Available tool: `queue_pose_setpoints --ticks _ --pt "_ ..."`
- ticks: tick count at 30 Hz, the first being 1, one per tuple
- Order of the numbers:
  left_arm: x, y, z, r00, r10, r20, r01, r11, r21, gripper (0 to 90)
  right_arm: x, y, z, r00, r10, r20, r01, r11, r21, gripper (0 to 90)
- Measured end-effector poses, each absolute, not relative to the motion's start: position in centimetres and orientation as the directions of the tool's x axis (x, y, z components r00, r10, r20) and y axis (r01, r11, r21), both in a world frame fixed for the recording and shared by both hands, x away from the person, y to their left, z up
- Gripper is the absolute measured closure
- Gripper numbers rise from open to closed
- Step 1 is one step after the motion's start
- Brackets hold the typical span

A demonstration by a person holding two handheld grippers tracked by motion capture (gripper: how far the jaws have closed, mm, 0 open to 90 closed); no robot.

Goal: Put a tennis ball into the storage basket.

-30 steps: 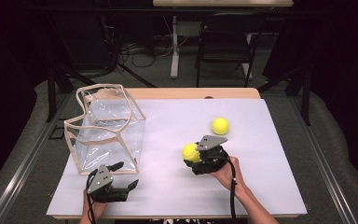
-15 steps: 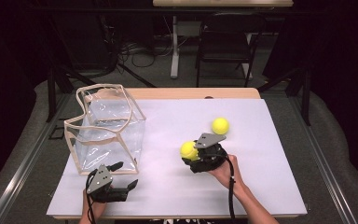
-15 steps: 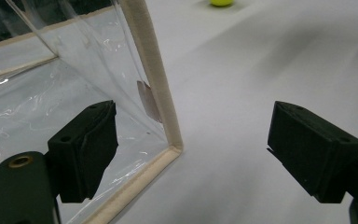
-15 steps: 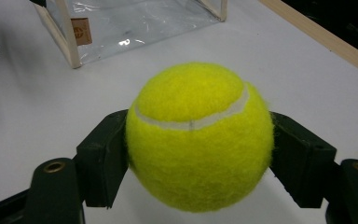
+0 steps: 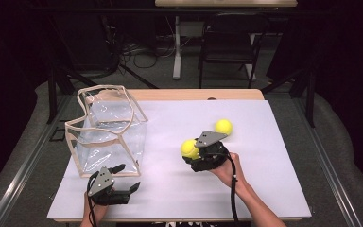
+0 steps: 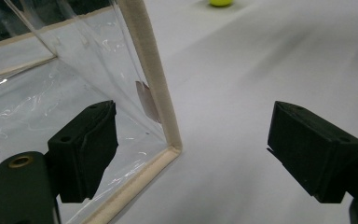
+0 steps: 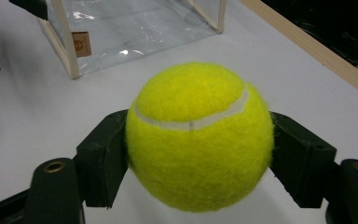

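While the right gripper (image 5: 192, 152) clamps one tennis ball (image 7: 199, 136) mid-frame, the clear bag (image 5: 108, 134) at left is empty; second ball (image 5: 223, 126) waits; left gripper (image 5: 125, 178) jaws gape wide.

A second ball (image 5: 223, 126) lies on the white counter (image 5: 264, 189), right of centre. Beyond the far edge stand a dark chair (image 5: 227, 52) and a white post (image 5: 176, 47), with cables (image 5: 137, 49) across the floor.

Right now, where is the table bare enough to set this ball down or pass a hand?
Bare white top lies between the clear bag and the right gripper holding a tennis ball, and along the right edge beyond the second ball. It is tight at the bag's near corner, where the left gripper sits open.
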State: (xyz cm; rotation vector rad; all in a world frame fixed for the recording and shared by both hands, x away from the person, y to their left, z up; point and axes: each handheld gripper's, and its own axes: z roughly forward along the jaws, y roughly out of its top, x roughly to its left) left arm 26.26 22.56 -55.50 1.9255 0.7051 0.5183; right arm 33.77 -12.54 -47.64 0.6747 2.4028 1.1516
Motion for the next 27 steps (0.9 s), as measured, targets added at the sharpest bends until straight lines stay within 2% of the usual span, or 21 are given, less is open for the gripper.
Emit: queue_pose_setpoints --ticks 5,27 --pt "26.3 22.6 -55.5 0.74 0.671 0.055 0.252 -0.351 0.902 16.0 34.0 -12.3 -47.2 -0.8 0.577 -0.167 0.239 0.561 0.793 26.3" --pt "26.3 22.5 -55.5 0.74 0.671 0.056 0.249 -0.351 0.903 16.0 35.1 -11.3 -45.4 -0.809 0.564 -0.166 0.213 0.545 0.811 26.3"
